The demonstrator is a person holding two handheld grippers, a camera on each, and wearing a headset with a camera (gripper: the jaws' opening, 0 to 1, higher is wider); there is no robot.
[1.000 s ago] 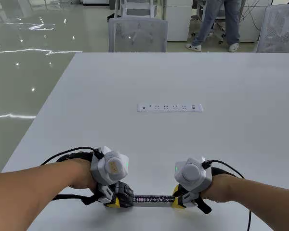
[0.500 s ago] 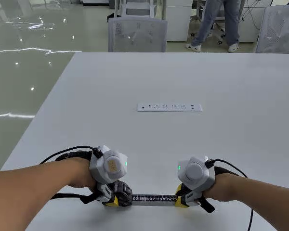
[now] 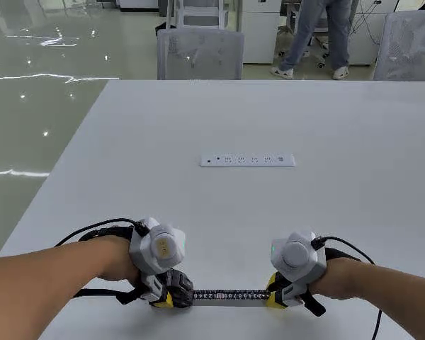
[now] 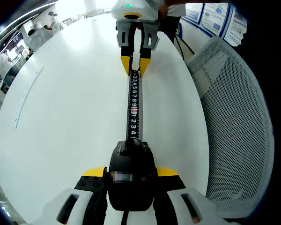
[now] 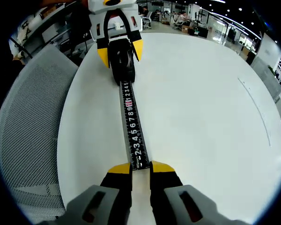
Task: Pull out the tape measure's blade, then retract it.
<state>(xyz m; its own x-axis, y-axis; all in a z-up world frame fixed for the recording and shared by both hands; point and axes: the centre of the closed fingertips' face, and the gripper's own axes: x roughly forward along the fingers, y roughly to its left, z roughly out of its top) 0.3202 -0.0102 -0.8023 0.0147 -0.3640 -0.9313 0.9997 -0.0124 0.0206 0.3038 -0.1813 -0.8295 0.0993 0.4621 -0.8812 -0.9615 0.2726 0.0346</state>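
The left tool [image 4: 131,174] was clamped on the squat black plastic tape-measure case [image 4: 131,157] at the near edge of the white desk [image 3: 283,120]. The right tool [image 5: 140,169] pinched the tip of the pale numbered metal blade [image 5: 132,124], drawn out straight between them. The case looked rigid and safe to squeeze by its flanks, while the thin blade seemed springy and slick, best held at its end.

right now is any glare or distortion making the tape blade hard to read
Head view: glare streaks lie on the floor, not the table; the blade is small, numerals barely legible. Left gripper view: fisheye curves the table edge and the far end is washed out, but the numerals read sharp. Right gripper view: same curving, numerals crisp, no glare on them.
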